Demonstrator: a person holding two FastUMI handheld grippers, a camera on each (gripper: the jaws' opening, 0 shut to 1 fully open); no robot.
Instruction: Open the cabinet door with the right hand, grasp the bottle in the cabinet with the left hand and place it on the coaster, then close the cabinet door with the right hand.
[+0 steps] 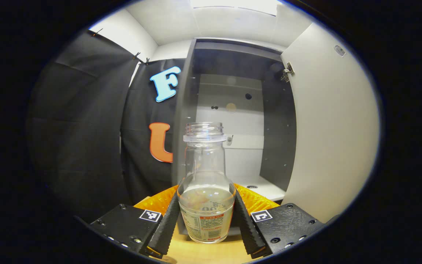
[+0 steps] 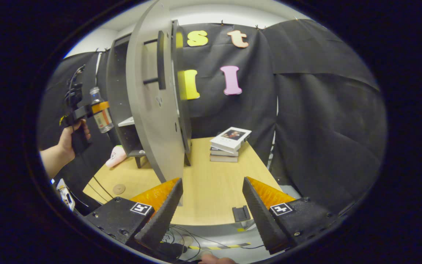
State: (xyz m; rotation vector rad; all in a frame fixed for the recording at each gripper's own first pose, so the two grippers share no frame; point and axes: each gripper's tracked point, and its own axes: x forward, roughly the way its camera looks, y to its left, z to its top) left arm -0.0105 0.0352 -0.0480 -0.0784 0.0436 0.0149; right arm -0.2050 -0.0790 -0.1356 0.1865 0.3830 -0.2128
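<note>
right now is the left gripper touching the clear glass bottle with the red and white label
Touching. In the left gripper view, both fingers of the left gripper press against the sides of the clear glass bottle.

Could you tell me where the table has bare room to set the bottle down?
Bare wood lies between the open cabinet door and the stacked books, and around the coaster. It is crowded by the cabinet feet, near the pink item.

Bottle point(image 1: 205, 190) label too small, base behind fingers point(image 1: 167, 223).
</note>
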